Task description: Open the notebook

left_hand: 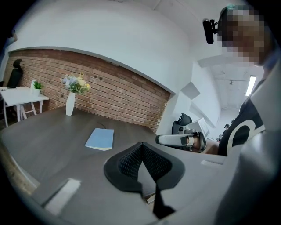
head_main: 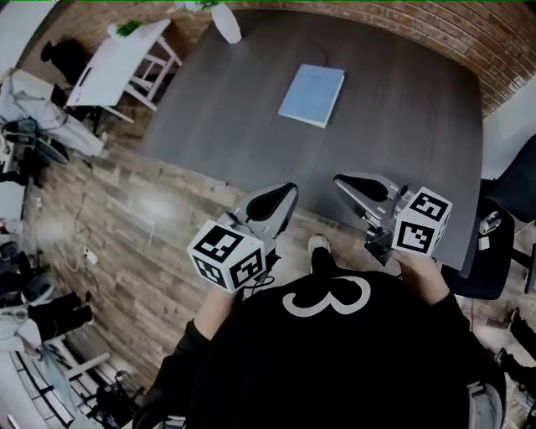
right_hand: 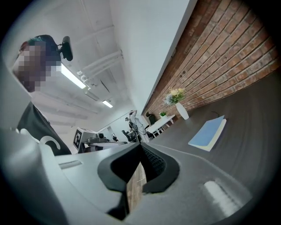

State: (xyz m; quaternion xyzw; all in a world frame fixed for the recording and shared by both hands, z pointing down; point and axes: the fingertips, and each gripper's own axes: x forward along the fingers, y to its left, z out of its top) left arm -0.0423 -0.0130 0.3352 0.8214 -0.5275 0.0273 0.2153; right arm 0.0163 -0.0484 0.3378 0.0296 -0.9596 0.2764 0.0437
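The left gripper and the right gripper hang at the near edge of the big grey table. From there a wide, flat stretch of table top runs up to the blue notebook — the way is open from the front and from both sides. A white vase stands at the far left corner, well apart from the notebook. The brick wall closes the far side, and a black chair stands by the table's right edge.
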